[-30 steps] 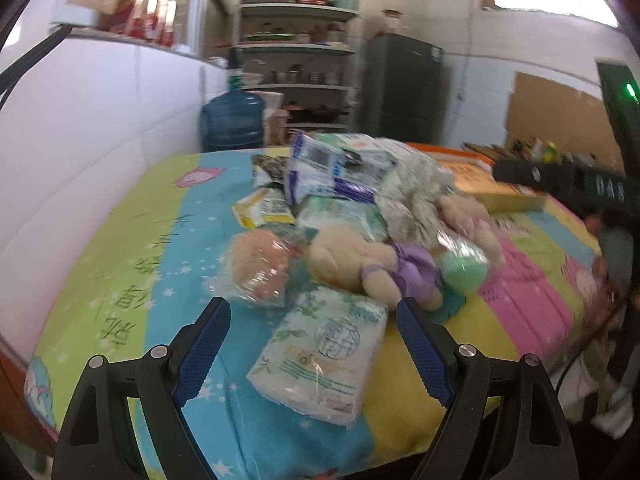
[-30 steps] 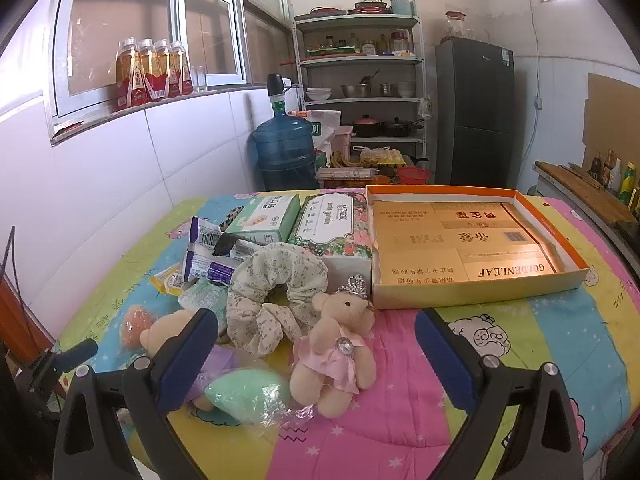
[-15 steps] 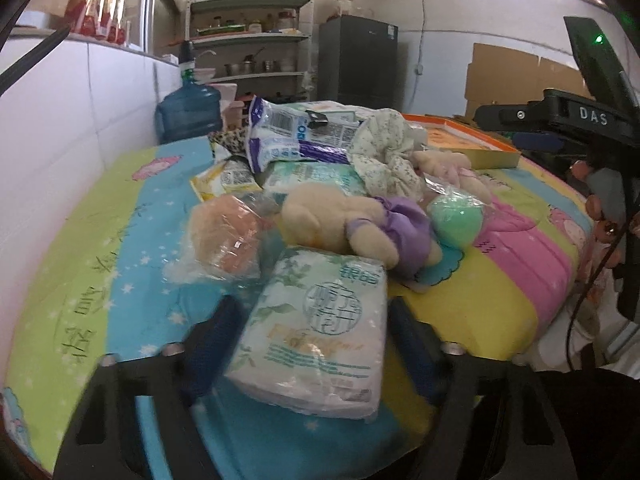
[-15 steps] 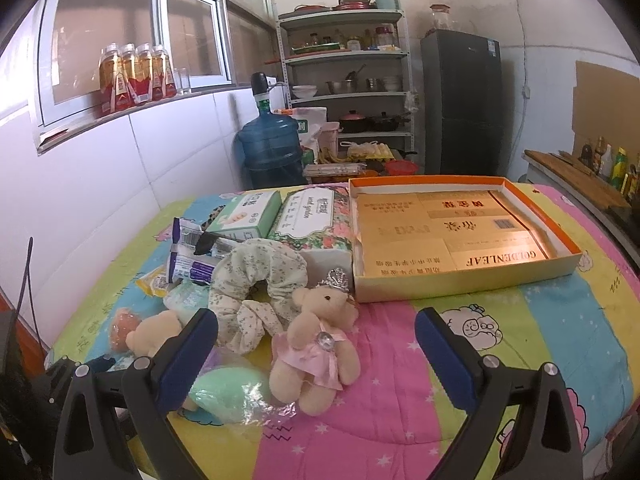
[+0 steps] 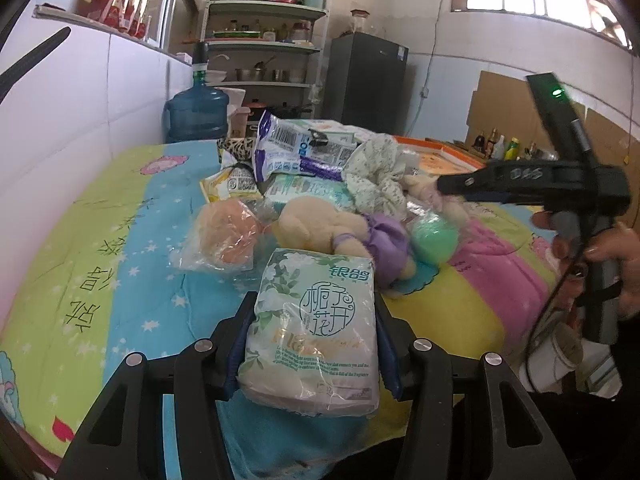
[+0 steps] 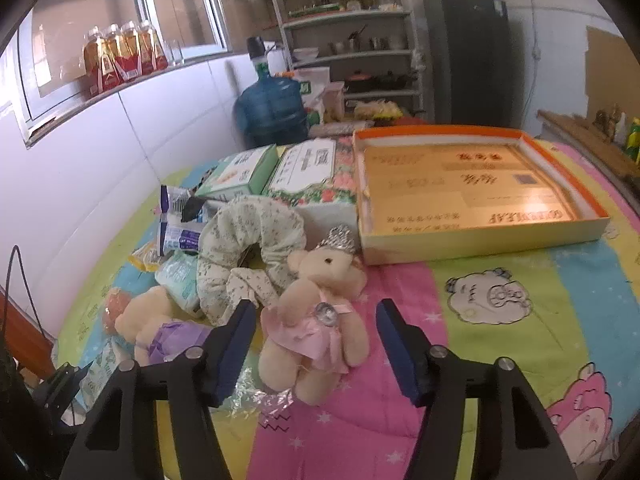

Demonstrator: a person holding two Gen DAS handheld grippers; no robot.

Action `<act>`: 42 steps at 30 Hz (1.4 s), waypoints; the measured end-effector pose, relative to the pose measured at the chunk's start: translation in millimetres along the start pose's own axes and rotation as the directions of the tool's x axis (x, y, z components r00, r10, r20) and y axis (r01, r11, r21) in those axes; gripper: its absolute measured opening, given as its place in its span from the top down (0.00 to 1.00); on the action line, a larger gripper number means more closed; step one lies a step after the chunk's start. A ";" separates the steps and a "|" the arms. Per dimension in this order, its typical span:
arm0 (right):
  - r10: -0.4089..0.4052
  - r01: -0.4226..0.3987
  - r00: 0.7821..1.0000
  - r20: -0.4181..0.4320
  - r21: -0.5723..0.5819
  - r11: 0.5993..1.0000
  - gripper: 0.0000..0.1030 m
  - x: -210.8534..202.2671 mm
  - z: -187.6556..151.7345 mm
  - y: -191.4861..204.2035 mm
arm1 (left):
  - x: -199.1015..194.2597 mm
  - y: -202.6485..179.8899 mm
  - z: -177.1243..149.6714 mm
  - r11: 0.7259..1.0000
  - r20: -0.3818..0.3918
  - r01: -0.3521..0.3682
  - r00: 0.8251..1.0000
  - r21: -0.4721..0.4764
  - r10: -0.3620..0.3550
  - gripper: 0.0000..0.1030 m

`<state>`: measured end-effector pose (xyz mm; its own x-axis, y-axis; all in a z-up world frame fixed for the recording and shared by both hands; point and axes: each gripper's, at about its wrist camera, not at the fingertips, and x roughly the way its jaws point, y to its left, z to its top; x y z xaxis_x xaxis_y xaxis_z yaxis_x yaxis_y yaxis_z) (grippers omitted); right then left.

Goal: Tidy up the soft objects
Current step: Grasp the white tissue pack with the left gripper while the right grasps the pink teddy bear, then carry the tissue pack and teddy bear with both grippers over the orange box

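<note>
- Blanket [image 6: 500, 380] with bright stripes and cartoon animals covers the bed, and all the soft things lie on it.
- Box [image 6: 480, 240], flat and orange-rimmed, sits at the far right side, with nothing soft in it.
- Two tissue boxes [image 6: 280, 172] sit side by side, just left of the flat box.
- Flowery cloth ring [image 6: 248, 232] lies in the middle of the pile, touching the pink bear's head.
- Tissue pack [image 5: 316, 332], white with green leaves, is at the near edge of the bed. The left gripper [image 5: 312, 340] has just been closing, and its blue pads now press on both sides of the pack.
- Pink bear [image 6: 316, 320] with a small crown lies on the pink stripe. The right gripper [image 6: 316, 344] has just been closing too. The bear is between its jaws, but there are still gaps on both sides, so it is not squeezed.
- Purple bear [image 5: 332, 232] lies just behind the tissue pack.
- Green ball [image 5: 434, 236] in clear wrap sits beside the purple bear.
- Orange ball [image 5: 228, 236] in a bag lies to the left.
</note>
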<state>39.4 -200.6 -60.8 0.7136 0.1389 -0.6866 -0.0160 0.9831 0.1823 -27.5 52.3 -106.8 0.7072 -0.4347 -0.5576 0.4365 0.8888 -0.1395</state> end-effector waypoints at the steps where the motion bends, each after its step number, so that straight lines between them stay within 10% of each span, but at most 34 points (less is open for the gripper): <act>1: 0.002 -0.002 1.000 -0.006 -0.010 1.000 0.46 2.2 0.3 1.9 | -3.8 -2.9 0.7 1.000 0.006 0.004 1.000 -0.002 -0.004 0.47; 4: 0.006 -0.007 0.999 -0.041 -0.032 0.999 0.65 13.1 1.5 6.1 | -13.0 -11.9 4.5 1.000 0.024 0.003 1.000 0.008 -0.003 0.47; 18: 0.065 -0.065 0.998 -0.006 -0.031 0.997 0.90 6.2 -3.2 -6.0 | -19.5 -49.2 42.1 0.997 0.060 -0.066 0.996 0.047 0.063 0.47; 42: 0.134 -0.134 0.980 0.149 -0.010 0.991 0.90 -50.6 16.1 -35.9 | 25.1 -92.9 113.3 0.993 0.045 -0.110 0.993 0.044 0.108 0.48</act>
<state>15.1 -244.8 -21.2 0.8013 0.2503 -0.5434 -0.1184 0.9567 0.2660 12.7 -57.6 -15.1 0.7744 -0.3426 -0.5319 0.3806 0.9238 -0.0409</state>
